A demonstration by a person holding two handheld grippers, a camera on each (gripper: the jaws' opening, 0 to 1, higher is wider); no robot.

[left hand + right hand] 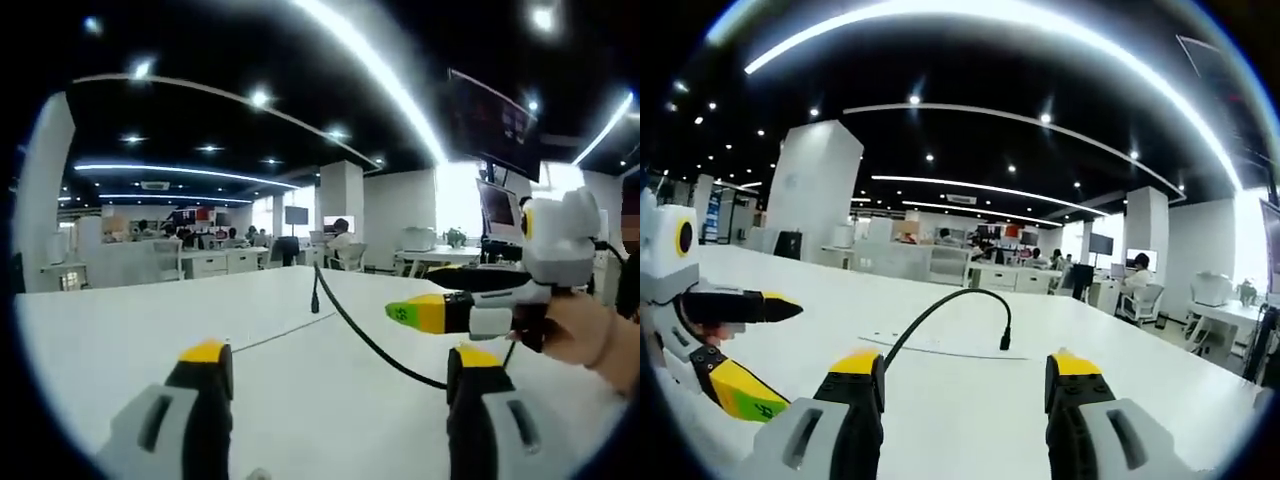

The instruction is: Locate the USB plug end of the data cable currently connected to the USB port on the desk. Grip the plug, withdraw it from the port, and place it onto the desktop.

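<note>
White surface [130, 330] is holding a black cable [940, 308], whose plug [1006, 341] is standing up in the middle. Both the left gripper [335, 365] and the right gripper [965, 375] are hovering wide open, gripping nothing.

Right gripper [965, 385] at bottom of view, jaws apart w/ yellow tips, nothing between them. Beyond the tips, black cable [940, 315] arcs up off the white bench [1160, 390], its plug end [1006, 341] pointing down at the bench surface, near a thin seam line. Left gripper [735, 340] enters at the left of the cable, well apart from it, jaws spread. Office desks & seated people far behind the cable.
</note>
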